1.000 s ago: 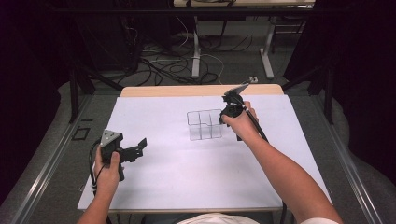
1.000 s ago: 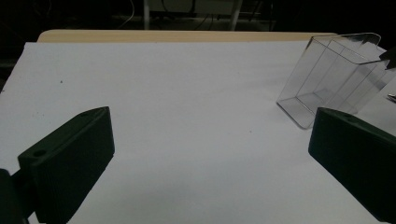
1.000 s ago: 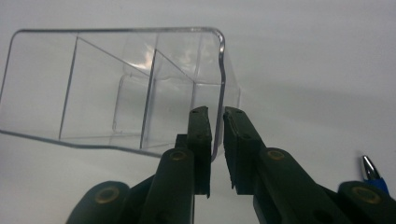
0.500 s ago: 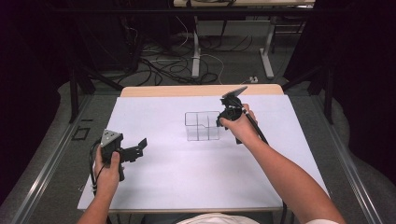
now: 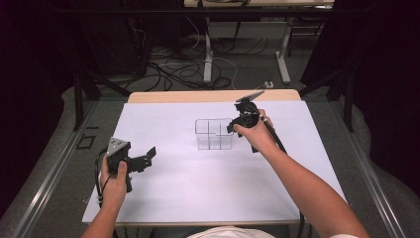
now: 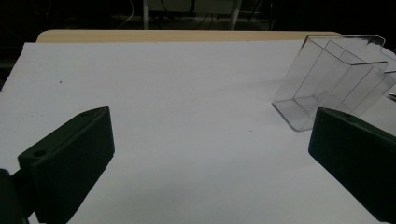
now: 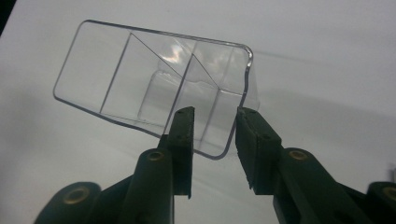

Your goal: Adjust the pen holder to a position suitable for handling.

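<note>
A clear plastic box (image 5: 214, 134) with several compartments stands near the middle of the white table (image 5: 198, 198). My right gripper (image 5: 233, 128) is at its right end, pointing down. In the right gripper view the box's (image 7: 140, 70) end wall runs between the two jaws of that gripper (image 7: 215, 114). The jaws have just been opening, and a gap shows on each side of the wall. My left gripper (image 5: 148, 156) is held low over the table's left part, open and with nothing in it. Its jaws (image 6: 210, 116) stand wide, and the box (image 6: 327, 79) lies beyond them to the right.
A strip of bare wood (image 5: 213, 95) runs along the table's far edge. Behind it, cables (image 5: 168, 69) and desk legs (image 5: 208, 54) are on the floor. Dark curtains close both sides.
The right hand has shifted only slightly at the box's right end. The box and the left hand stay where they were.
</note>
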A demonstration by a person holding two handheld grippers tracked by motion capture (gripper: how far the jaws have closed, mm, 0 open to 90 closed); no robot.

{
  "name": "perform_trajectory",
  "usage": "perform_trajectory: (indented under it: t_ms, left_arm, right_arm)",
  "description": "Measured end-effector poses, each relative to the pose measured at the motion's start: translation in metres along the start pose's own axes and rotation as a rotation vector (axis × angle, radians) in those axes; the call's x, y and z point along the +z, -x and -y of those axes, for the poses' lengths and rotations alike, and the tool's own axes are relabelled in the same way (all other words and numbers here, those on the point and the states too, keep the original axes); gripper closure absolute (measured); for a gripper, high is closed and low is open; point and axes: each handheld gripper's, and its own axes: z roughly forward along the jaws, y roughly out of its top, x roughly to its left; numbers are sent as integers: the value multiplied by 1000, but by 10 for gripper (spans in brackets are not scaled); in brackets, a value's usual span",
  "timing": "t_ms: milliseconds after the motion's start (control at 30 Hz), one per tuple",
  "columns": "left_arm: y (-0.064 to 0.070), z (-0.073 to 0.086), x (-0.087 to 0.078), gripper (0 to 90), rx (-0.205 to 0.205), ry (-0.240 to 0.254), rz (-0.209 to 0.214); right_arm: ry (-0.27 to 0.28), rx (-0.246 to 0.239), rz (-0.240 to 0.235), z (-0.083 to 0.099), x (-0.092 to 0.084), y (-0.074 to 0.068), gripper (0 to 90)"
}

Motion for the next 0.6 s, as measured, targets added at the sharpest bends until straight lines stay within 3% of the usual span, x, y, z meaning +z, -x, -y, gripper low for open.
perform_trajectory:
  t_ms: [100, 200, 300, 333, 600]
  left_arm:
    - [0, 0, 0, 2, 0, 0, -1]
    - [-1, 0, 1, 2, 1, 3, -1]
    - [-1, 0, 0, 2, -1, 1, -1]
    - [-1, 0, 0, 2, -1, 2, -2]
    - [-1, 0, 0, 2, 0, 3, -1]
  right_arm:
    - [16, -22, -11, 1, -2, -1, 648]
    - [50, -82, -43, 3, -6, -2, 601]
    - [66, -96, -51, 5, -7, -3, 583]
    - [80, -131, -57, 6, -8, -3, 557]
    - [130, -224, -66, 12, -12, -1, 455]
